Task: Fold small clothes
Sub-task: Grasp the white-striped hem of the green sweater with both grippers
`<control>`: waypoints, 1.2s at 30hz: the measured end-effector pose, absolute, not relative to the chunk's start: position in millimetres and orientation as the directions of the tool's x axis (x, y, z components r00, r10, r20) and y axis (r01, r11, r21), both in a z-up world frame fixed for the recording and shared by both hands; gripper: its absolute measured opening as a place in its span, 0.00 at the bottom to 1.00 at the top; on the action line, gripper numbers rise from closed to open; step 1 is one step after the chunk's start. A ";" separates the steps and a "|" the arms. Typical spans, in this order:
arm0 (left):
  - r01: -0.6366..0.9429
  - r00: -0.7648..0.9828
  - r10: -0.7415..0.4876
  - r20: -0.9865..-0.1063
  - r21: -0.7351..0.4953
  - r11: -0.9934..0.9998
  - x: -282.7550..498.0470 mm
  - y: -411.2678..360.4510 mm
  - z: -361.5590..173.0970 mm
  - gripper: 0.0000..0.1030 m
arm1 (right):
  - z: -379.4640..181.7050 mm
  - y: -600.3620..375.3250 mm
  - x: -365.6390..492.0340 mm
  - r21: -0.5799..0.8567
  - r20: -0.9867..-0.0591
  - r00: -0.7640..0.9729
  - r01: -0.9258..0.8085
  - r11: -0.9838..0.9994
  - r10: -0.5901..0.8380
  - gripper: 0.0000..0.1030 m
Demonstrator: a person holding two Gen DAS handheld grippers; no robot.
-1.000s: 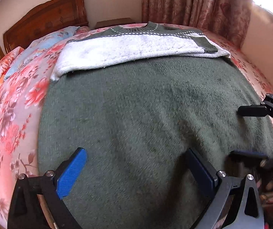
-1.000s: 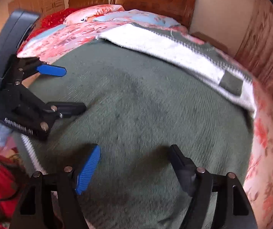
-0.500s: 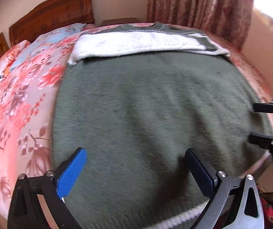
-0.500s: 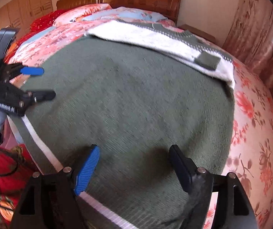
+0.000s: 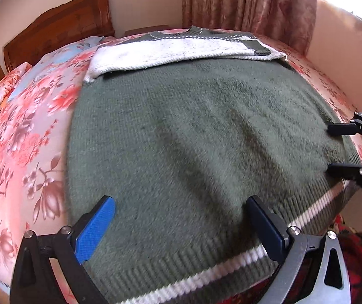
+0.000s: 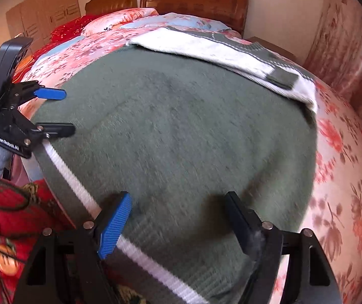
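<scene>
A green knit sweater (image 5: 193, 136) lies flat on the bed, with a white band (image 5: 181, 50) folded across its far end and a white-striped ribbed hem (image 5: 206, 276) at the near edge. It also shows in the right wrist view (image 6: 181, 131). My left gripper (image 5: 181, 225) is open over the hem near the sweater's left corner; it also shows in the right wrist view (image 6: 62, 111). My right gripper (image 6: 178, 220) is open over the hem near the right corner; it also shows in the left wrist view (image 5: 335, 149). Neither holds anything.
The bed has a pink floral sheet (image 5: 21, 152) with pillows (image 6: 120, 20) and a wooden headboard (image 6: 196, 2) at the far end. Curtains (image 5: 246, 2) hang behind. Red floral fabric (image 6: 6, 217) lies below the bed's near edge.
Both grippers have drawn back toward the near edge of the sweater, so the white-striped hem now shows in front of them. Both stay open.
</scene>
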State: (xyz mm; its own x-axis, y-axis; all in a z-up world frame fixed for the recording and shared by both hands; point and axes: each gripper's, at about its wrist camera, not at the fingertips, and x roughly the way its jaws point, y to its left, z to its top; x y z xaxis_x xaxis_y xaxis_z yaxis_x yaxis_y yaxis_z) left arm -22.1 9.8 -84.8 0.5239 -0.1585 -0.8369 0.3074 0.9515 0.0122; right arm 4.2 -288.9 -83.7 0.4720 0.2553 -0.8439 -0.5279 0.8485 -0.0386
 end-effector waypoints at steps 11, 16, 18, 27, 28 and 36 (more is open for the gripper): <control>0.293 0.524 -0.124 -0.843 0.041 0.955 -48.2 39.6 -79.0 1.00 | -78.7 -316.4 -23.7 -0.067 -0.861 0.471 -0.477 0.876 0.190 0.74; 0.166 0.543 -0.198 -0.816 -0.127 0.978 -52.7 86.5 -69.7 1.00 | -71.7 -381.3 -32.2 0.087 -0.841 0.500 -0.257 0.963 0.209 0.74; 0.123 0.527 -0.262 -0.808 -0.232 0.965 -46.9 99.3 -71.6 1.00 | -73.5 -399.7 -30.7 0.170 -0.834 0.497 -0.183 0.968 0.240 0.68; 0.168 0.504 -0.254 -0.826 -0.195 0.966 -48.9 80.7 -82.0 1.00 | -79.9 -388.9 -32.5 0.211 -0.832 0.472 -0.220 0.952 0.293 0.49; 0.174 0.502 -0.246 -0.829 -0.182 0.968 -49.7 79.0 -82.7 1.00 | -80.2 -382.2 -34.0 0.185 -0.838 0.468 -0.241 0.953 0.282 0.48; 0.211 0.506 -0.184 -0.842 -0.086 0.974 -57.5 58.7 -83.7 1.00 | -83.4 -357.4 -44.0 0.059 -0.855 0.480 -0.286 0.956 0.196 0.41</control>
State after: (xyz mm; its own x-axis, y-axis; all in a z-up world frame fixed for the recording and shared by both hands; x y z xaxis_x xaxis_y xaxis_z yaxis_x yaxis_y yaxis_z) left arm -57.5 58.7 -83.7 0.5064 -0.1838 -0.8425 0.2105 0.9738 -0.0859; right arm -44.0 -357.4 -83.4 0.4802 0.1964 -0.8549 -0.2858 0.9565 0.0592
